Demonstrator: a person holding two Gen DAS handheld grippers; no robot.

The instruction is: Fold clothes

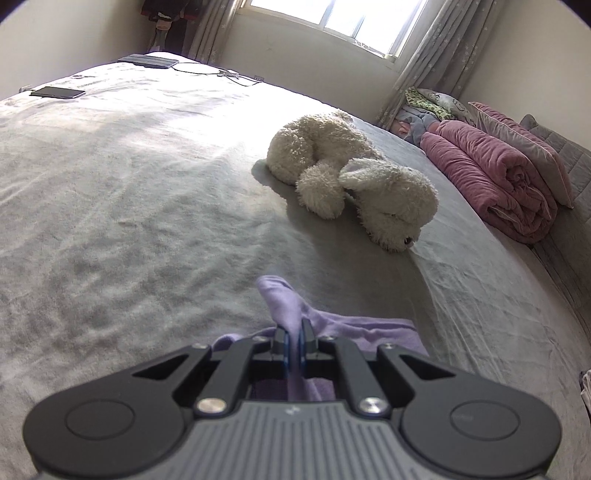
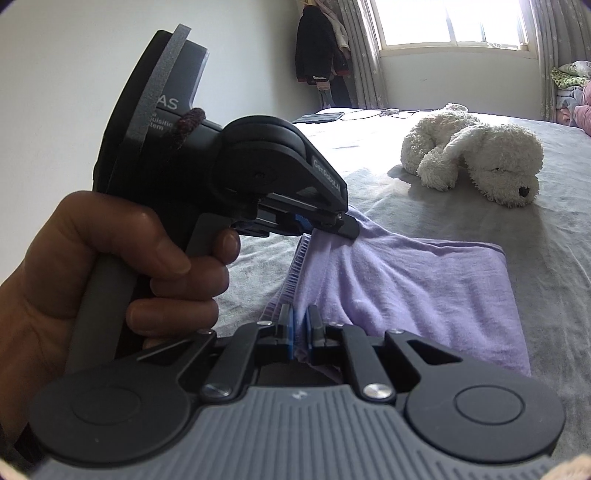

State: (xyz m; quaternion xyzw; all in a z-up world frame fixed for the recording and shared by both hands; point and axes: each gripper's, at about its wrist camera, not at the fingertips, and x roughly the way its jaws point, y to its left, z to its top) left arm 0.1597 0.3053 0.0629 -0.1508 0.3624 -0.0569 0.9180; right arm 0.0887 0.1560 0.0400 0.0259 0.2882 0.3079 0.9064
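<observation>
A lilac garment (image 2: 406, 280) lies partly folded on the grey bed (image 2: 554, 258). In the left wrist view my left gripper (image 1: 294, 330) is shut on a pinched-up edge of the lilac garment (image 1: 284, 306), which rises between the pads. In the right wrist view my right gripper (image 2: 300, 314) is shut on the garment's near edge, by the ribbed hem. The left gripper (image 2: 349, 230) also shows there, held by a hand (image 2: 110, 266), its tip clamped on the cloth's far left corner. The two grippers stand close together on the same side of the garment.
A white plush dog (image 1: 354, 184) lies on the bed beyond the garment. A rolled pink quilt (image 1: 495, 177) and pillows sit at the right. A phone (image 1: 57, 92), a tablet (image 1: 147, 61) and cables lie at the far edge under the window (image 1: 332, 18).
</observation>
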